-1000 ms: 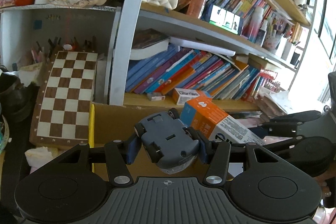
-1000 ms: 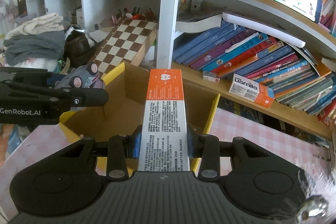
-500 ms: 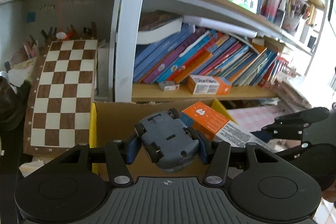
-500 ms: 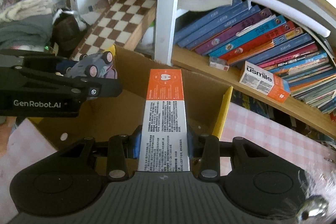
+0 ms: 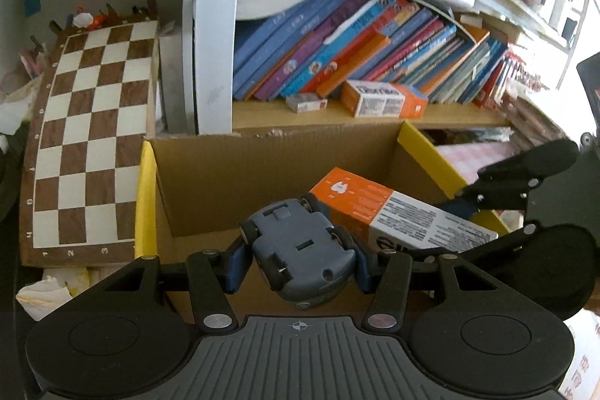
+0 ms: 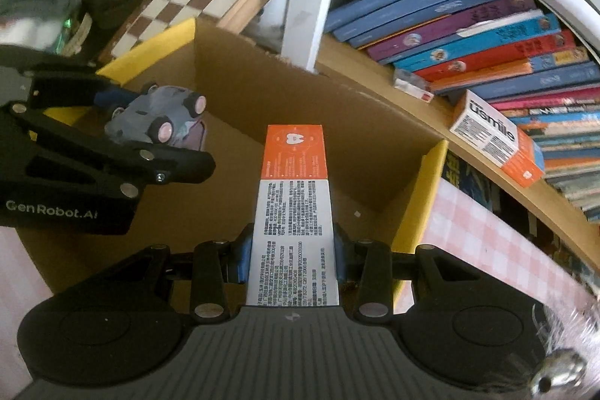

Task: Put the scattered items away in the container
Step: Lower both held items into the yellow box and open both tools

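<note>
1. The left claw [image 5: 300, 259] grips a grey toy car [image 5: 302, 246], belly up, above the cardboard box [image 5: 262, 171].
2. The right claw [image 6: 290, 255] clamps an orange-and-white carton [image 6: 294, 208] over the same open box.
3. Behind stand a chessboard [image 5: 90, 137] and a shelf of books [image 5: 356, 59].

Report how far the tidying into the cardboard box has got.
Done: nothing visible lies in the cardboard box yet; the floor that shows is bare. In hand: the left gripper clamps a grey toy car, upside down, and the right gripper clamps an orange and white carton, both over the open box. Left: releasing both inside. Other scattered items are not in view.
</note>
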`<act>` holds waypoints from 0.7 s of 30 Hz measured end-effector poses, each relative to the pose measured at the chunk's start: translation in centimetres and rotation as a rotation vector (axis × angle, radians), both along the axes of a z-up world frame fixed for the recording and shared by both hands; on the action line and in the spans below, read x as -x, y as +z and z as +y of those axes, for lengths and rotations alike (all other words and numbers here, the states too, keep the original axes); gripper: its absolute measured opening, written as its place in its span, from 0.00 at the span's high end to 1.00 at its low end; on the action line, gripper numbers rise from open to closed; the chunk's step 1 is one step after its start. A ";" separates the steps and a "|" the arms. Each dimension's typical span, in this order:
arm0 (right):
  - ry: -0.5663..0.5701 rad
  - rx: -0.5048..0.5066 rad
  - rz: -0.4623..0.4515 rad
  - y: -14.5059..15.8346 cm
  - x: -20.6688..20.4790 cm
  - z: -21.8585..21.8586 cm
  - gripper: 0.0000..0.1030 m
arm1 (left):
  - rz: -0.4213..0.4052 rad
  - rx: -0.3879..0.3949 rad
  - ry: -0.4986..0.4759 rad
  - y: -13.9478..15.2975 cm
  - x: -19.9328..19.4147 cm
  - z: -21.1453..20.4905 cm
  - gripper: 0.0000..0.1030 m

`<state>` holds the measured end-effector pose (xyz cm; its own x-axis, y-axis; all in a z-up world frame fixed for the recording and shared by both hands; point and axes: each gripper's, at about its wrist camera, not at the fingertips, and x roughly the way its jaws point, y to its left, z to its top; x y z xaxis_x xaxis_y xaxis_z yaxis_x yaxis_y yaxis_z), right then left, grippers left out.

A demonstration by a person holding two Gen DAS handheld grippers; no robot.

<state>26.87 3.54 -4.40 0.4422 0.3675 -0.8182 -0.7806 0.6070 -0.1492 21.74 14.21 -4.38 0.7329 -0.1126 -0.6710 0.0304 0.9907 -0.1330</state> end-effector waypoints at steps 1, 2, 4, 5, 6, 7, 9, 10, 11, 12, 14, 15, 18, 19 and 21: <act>0.007 0.008 0.001 -0.2 0.0 0.2 0.64 | 0.004 -0.003 -0.002 0.0 -0.1 0.0 0.48; 0.012 0.015 0.000 -0.3 -0.1 0.3 0.64 | 0.008 -0.009 -0.003 0.0 -0.2 -0.1 0.48; 0.020 0.025 -0.007 -0.5 -0.1 0.6 0.64 | 0.019 -0.027 -0.003 -0.1 -0.3 -0.3 0.48; 0.024 0.030 -0.010 -0.6 -0.2 0.7 0.64 | 0.024 -0.036 -0.003 -0.1 -0.4 -0.4 0.48; 0.025 0.034 -0.011 -0.6 -0.2 0.9 0.64 | 0.029 -0.041 -0.003 -0.1 -0.4 -0.5 0.48; 0.025 0.035 -0.010 -0.6 -0.3 1.0 0.64 | 0.033 -0.044 -0.002 -0.1 -0.5 -0.5 0.48; 0.026 0.037 -0.011 -0.6 -0.4 1.1 0.64 | 0.040 -0.046 -0.001 -0.2 -0.7 -0.6 0.48; 0.028 0.040 -0.012 -0.6 -0.4 1.2 0.64 | 0.043 -0.047 -0.001 -0.2 -0.7 -0.6 0.48; 0.031 0.043 -0.016 -0.6 -0.4 1.3 0.64 | 0.045 -0.047 0.000 -0.2 -0.8 -0.5 0.48; 0.035 0.046 -0.019 -0.6 -0.4 1.3 0.64 | 0.048 -0.048 -0.001 -0.2 -0.8 -0.5 0.48; 0.040 0.049 -0.023 -0.7 -0.4 1.4 0.64 | 0.050 -0.050 -0.001 -0.3 -0.8 -0.6 0.48; 0.041 0.050 -0.024 -0.7 -0.4 1.4 0.64 | 0.051 -0.050 -0.002 -0.3 -0.9 -0.6 0.48; 0.043 0.051 -0.022 -0.8 -0.5 1.3 0.64 | 0.053 -0.053 -0.004 -0.3 -0.9 -0.6 0.48; 0.043 0.051 -0.022 -0.8 -0.6 1.3 0.64 | 0.054 -0.054 -0.004 -0.3 -0.9 -0.6 0.48; 0.044 0.052 -0.020 -0.8 -0.6 1.3 0.64 | 0.055 -0.054 -0.003 -0.3 -0.9 -0.6 0.47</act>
<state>27.52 4.88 -5.20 0.4431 0.3448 -0.8275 -0.8031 0.5628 -0.1955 22.68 13.61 -4.71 0.6942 -0.0772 -0.7156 0.0276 0.9964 -0.0807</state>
